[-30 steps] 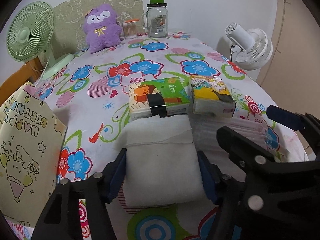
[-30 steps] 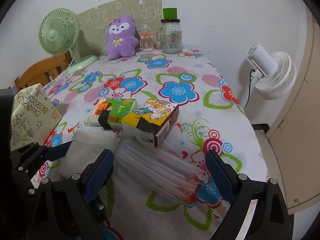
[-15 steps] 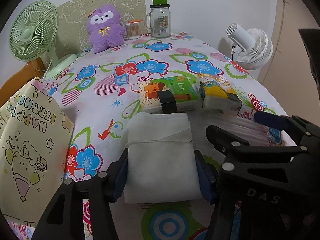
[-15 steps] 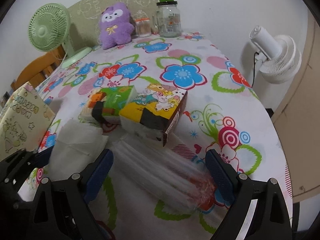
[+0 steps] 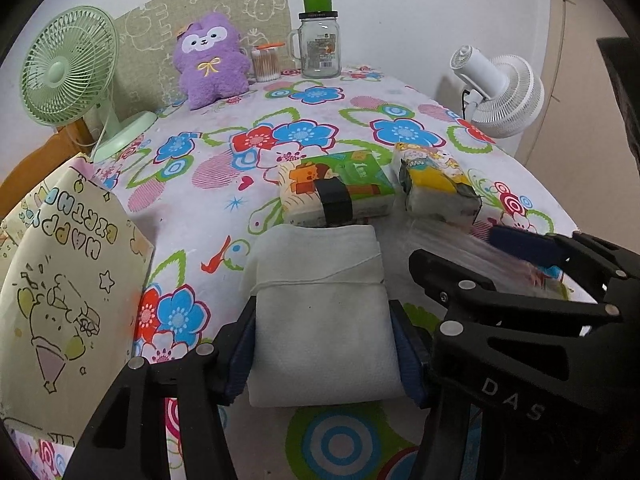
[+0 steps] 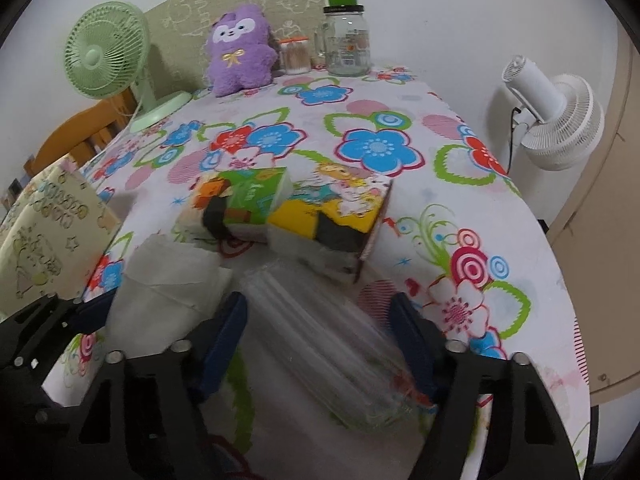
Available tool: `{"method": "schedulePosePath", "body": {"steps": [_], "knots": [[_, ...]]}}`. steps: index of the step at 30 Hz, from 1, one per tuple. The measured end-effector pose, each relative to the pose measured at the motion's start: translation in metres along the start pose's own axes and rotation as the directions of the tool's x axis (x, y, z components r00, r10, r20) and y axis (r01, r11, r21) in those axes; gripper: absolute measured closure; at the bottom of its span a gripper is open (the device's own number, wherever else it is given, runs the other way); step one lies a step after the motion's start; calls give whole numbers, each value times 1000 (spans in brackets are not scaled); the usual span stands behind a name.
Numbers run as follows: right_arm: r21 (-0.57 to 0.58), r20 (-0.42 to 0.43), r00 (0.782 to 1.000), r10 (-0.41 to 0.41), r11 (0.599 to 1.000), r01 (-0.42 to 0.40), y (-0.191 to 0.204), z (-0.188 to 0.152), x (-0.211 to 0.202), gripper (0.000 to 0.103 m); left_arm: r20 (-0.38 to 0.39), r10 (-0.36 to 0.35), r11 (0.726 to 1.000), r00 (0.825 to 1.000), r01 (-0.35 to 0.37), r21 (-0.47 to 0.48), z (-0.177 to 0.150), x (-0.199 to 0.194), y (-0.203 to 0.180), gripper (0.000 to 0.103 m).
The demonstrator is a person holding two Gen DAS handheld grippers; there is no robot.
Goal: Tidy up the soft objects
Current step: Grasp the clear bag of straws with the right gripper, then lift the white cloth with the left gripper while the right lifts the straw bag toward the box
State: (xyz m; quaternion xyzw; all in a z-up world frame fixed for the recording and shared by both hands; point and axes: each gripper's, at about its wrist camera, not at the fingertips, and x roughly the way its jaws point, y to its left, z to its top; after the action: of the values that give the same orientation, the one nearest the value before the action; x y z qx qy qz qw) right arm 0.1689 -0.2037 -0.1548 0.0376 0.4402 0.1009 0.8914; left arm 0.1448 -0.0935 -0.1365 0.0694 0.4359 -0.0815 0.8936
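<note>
My left gripper [image 5: 323, 354] is shut on a folded white cloth [image 5: 320, 312] that lies on the flowered table; the cloth also shows in the right wrist view [image 6: 168, 288]. My right gripper [image 6: 320, 340] has closed around a clear plastic packet [image 6: 328, 344] with a red end; its pads touch both sides of the packet. A green tissue pack [image 5: 336, 192] and a yellow tissue pack [image 5: 436, 188] lie just beyond, side by side. A purple plush toy [image 5: 210, 64] sits at the far edge.
A cream "Happy Birthday" paper bag [image 5: 52, 292] stands at the left. A green desk fan [image 5: 68, 76], a glass jar with green lid [image 5: 319, 44] and a cotton-swab pot [image 5: 266, 62] stand at the back. A white fan [image 5: 500, 92] stands beyond the table's right edge.
My right gripper's jaws have narrowed from wide open onto the clear packet. My left gripper has stayed shut on the white cloth and shifted slightly.
</note>
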Motion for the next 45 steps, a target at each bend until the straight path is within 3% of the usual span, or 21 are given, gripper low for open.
{"method": "schedulePosePath", "body": {"steps": [6,14,22,25,35,42,45], "knots": [[-12,-12,999,31,999,-31,12,-5,-6,64,-6,0,1000,1000,0,-8,-6,-5,2,41],[-29,-9,999,38,999,-38,25,-13,-16,75,-4,-1,1000,1000,1,-20,-16,-14,6,42],[-34,-15,999,37,999,-38,34,-17,-22,79,-1,7,999,1000,-7,-35,-23,-20,9,44],[-37,-14,998,56,998,-57,37,-19,-27,86,7,0,999,1000,1,-36,-24,-25,10,44],[-40,-16,997,76,996,-77,44,-23,-31,86,11,2,999,1000,-2,-49,-30,-33,14,44],[-19,-45,997,67,998,-68,43,-23,-23,62,2,16,997,1000,-16,-70,-35,-32,24,44],[-11,-54,996,70,997,-70,44,-24,-19,59,1,18,998,1000,-18,-65,-36,-31,24,44]]}}
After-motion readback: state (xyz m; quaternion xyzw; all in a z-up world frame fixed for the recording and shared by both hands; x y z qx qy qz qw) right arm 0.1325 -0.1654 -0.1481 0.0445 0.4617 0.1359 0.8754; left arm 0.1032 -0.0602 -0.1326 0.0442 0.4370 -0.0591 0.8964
